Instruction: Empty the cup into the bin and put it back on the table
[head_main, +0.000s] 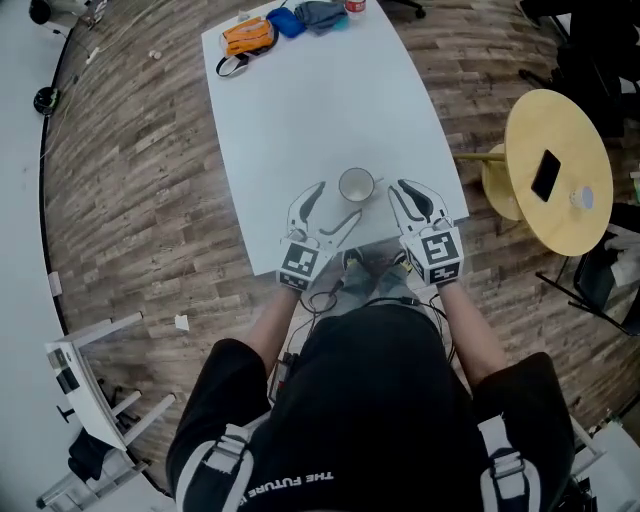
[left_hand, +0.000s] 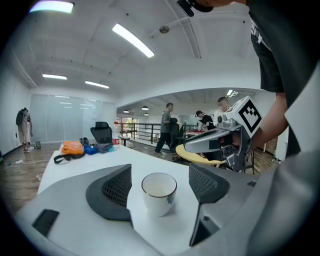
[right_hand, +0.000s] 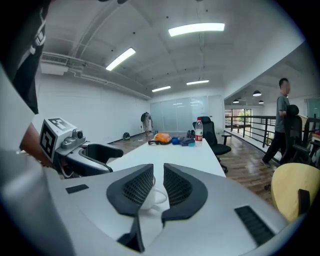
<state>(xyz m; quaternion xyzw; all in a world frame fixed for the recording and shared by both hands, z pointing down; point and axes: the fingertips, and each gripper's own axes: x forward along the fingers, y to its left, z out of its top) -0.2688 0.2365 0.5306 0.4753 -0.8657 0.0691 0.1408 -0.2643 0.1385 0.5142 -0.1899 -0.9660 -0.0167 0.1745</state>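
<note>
A white cup (head_main: 356, 185) stands upright on the white table (head_main: 300, 110), near its front edge; its inside looks bare. My left gripper (head_main: 338, 200) is open, its jaws wide on either side of the cup (left_hand: 159, 192) and touching neither wall. My right gripper (head_main: 398, 186) reaches in from the right. Its jaws stand close together around the cup handle (right_hand: 160, 195) with a thin gap showing, and the cup body is mostly hidden behind the left pad. In the left gripper view the right gripper (left_hand: 220, 142) shows just beyond the cup. No bin is in view.
An orange bag (head_main: 248, 36), blue pouches (head_main: 290, 20) and a bottle (right_hand: 199, 131) lie at the table's far end. A round yellow side table (head_main: 575, 215) with a phone (head_main: 545, 175) stands to the right. People stand by a railing in the background.
</note>
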